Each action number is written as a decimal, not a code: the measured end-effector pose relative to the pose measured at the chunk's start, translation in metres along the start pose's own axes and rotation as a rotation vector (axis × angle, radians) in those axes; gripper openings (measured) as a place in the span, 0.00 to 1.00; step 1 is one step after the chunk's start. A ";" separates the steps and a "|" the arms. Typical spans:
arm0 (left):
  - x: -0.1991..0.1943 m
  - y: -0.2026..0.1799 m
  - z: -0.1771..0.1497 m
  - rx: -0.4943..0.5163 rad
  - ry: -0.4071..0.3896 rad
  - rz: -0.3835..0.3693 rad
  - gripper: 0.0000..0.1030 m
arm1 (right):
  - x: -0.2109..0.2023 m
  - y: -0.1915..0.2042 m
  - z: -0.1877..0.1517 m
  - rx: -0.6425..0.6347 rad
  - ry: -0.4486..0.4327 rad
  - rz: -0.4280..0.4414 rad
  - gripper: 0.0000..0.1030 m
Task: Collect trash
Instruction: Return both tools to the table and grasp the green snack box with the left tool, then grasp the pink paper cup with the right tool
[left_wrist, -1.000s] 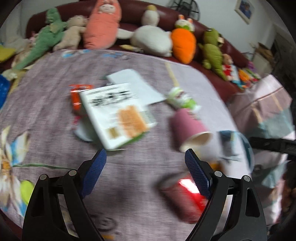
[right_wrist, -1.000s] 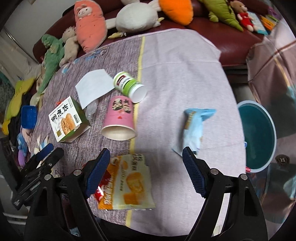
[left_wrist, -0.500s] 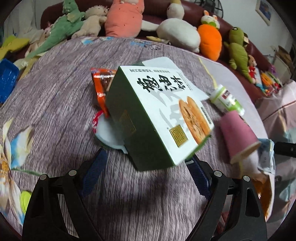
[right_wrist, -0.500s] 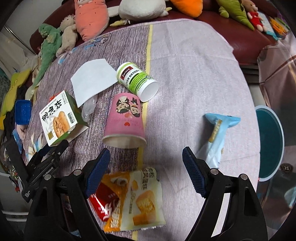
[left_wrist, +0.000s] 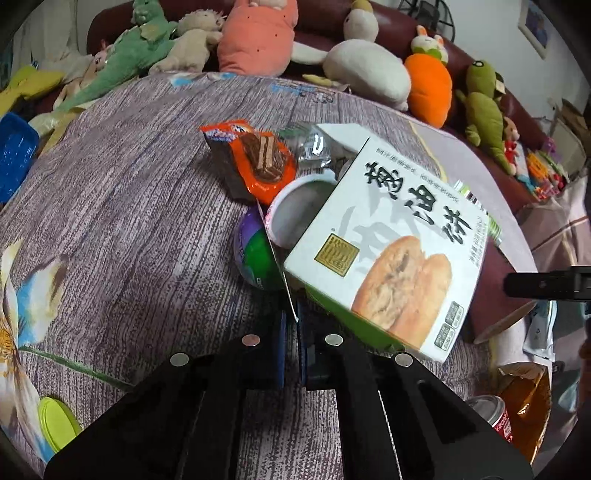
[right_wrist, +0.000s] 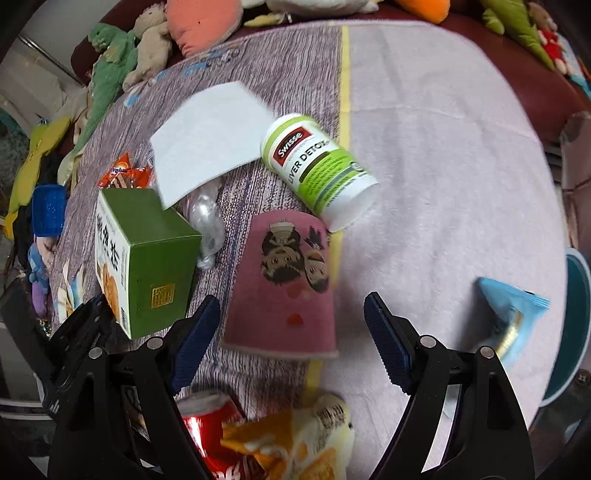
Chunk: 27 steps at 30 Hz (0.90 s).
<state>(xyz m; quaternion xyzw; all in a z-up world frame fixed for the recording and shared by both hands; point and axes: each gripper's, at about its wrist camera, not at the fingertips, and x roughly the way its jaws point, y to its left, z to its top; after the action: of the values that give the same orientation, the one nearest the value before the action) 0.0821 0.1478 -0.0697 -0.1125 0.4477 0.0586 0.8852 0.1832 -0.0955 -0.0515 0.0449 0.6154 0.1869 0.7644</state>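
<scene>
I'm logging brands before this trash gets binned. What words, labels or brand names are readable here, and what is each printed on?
"Swisse" and "LIVER DETOX" (last letter partly blurred): on the green and white supplement bottle lying on its side.
"葱油饼": large black characters on the green and white pastry box.
Small print on the box: too small to read.
Orange snack wrapper: blue logo, blurred.
Red soda can: white lettering cut off, unreadable.
Pink paper cup: cartoon figures only, no text.

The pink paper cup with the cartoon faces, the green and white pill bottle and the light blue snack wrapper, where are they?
Pink paper cup with cartoon faces (right_wrist: 286, 284), right wrist view, middle of its side wall.
Green and white pill bottle (right_wrist: 317, 166), right wrist view, on its label.
Light blue snack wrapper (right_wrist: 511, 314), right wrist view, middle of the packet.
</scene>
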 end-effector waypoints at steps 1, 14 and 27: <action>0.000 0.000 0.001 0.001 0.001 0.000 0.05 | 0.006 0.000 0.001 0.001 0.012 0.012 0.73; -0.013 0.008 -0.006 -0.043 0.010 -0.045 0.02 | -0.022 0.008 -0.013 -0.057 -0.084 0.050 0.54; -0.061 -0.003 -0.004 -0.031 -0.076 -0.032 0.01 | -0.069 0.007 -0.029 -0.052 -0.183 0.089 0.54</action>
<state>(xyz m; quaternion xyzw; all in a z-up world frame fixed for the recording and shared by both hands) 0.0432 0.1433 -0.0221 -0.1310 0.4110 0.0557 0.9004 0.1415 -0.1170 0.0078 0.0693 0.5354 0.2315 0.8093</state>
